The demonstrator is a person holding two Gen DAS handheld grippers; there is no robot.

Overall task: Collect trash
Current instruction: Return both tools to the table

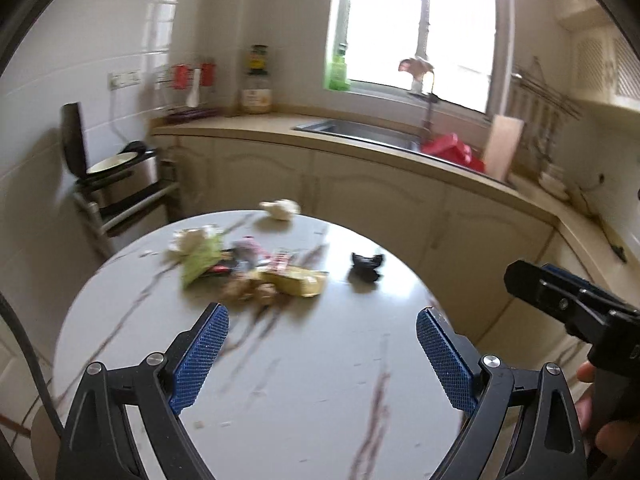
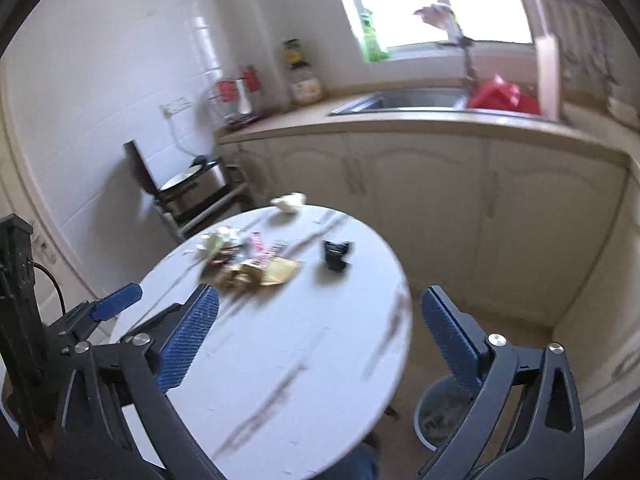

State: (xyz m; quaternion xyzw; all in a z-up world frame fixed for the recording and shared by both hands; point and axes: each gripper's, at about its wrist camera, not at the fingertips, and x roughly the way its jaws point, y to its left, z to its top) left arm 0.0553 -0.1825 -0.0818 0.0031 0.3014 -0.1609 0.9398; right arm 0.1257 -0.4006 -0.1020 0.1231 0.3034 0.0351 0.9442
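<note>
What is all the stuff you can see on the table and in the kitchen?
round table: one, white marbled, front
wrapper pile: one heap, green, yellow, pink, table middle
black scrap: one, right of pile
white wad: one, table's far edge
bin: one, grey, floor right of table
sink: one, steel, under window
red bag: one, by sink
left gripper: blue pads, open, empty
right gripper: blue pads, open, empty

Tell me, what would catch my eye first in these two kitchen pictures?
Probably the heap of crumpled wrappers in the middle of the round marble table, with a small black scrap lying apart to its right and a white wad at the far edge. Next, the two open pairs of blue-padded fingers, left gripper and right gripper, both empty. Behind, a bright window shines over the sink.
</note>
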